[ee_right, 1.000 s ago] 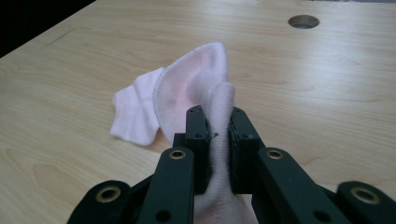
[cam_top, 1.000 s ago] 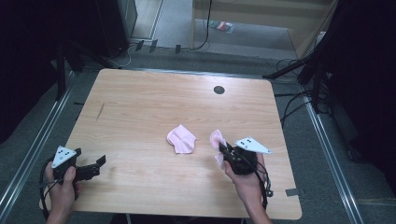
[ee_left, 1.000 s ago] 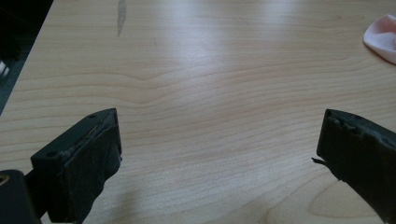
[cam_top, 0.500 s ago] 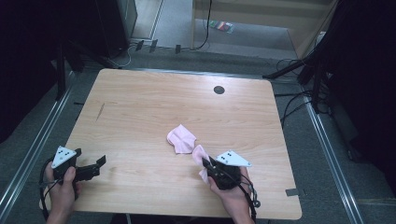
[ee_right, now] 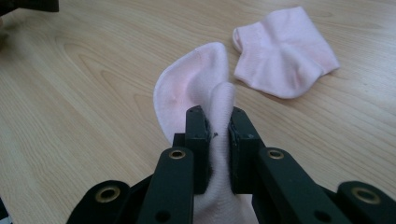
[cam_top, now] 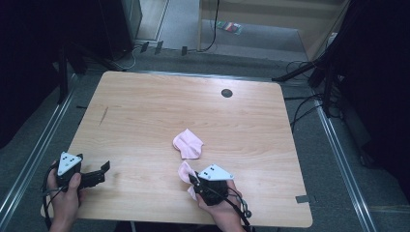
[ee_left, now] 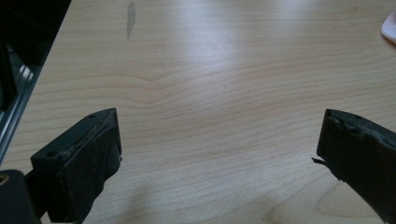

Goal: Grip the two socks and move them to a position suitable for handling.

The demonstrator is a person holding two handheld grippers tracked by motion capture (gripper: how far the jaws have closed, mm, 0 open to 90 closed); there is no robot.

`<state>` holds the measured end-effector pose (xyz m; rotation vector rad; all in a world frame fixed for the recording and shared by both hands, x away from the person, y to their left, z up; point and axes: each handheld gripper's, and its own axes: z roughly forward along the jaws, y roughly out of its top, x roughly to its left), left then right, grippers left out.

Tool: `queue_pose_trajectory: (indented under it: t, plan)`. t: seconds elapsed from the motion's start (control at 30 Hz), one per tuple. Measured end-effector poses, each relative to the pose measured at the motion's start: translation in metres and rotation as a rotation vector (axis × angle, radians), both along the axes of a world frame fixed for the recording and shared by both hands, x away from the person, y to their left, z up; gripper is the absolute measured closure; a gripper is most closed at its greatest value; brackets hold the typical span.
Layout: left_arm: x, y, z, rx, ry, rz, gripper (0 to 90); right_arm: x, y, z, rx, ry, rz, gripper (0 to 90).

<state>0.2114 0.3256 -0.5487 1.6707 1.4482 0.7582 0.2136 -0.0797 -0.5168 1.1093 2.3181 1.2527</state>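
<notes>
The big wooden table held almost nothing — just two pink socks and a small dark round hole near its far edge. A thin dark mark sat on the wood at the left side.

The right gripper was near the front edge of the table, held in the person's right hand. Its fingers were closed tight on one pink sock. They pinched it at a bunched-up part, so the cloth stood up in a fold between them while the rounded end drooped toward the wood. Holding it by a pinch like that was probably a good way to carry it, since a soft sock would slip out of a loose hold.

The other pink sock lay flat in the middle of the table, just beyond the held one and not touching it. It looked like the held sock was being brought close so the pair could go together.

The left gripper rested low at the front left corner, well apart from both socks. Its fingers were spread wide with only bare wood between them — it seemed to be waiting for its turn.
</notes>
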Motion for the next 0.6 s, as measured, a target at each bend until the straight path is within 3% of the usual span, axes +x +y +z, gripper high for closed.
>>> queue_pose_trajectory:
  t: [0.13, 0.3, 0.37, 0.4, 0.47, 0.6]
  plan:
    - [-0.002, -0.006, 0.005, -0.032, -0.012, -0.013, 0.0, 0.0, 0.006, -0.004, -0.01, 0.001, 0.015, 81.5]
    - [-0.005, -0.03, 0.014, -0.025, -0.026, -0.056, 0.0, -0.003, 0.015, -0.011, -0.036, -0.009, 0.058, 81.5]
    - [-0.007, -0.047, 0.018, -0.042, -0.031, -0.1, 0.0, -0.005, 0.02, -0.014, -0.047, -0.015, 0.084, 81.5]
    - [-0.007, -0.047, 0.018, -0.042, -0.031, -0.1, 0.0, -0.005, 0.02, -0.014, -0.047, -0.015, 0.084, 81.5]
    - [-0.01, -0.06, 0.02, -0.082, -0.035, -0.141, 0.0, -0.008, 0.024, -0.017, -0.053, -0.019, 0.101, 81.4]
    - [-0.015, -0.087, 0.024, -0.08, -0.048, -0.217, 0.0, -0.012, 0.028, -0.021, -0.07, -0.027, 0.128, 81.2]
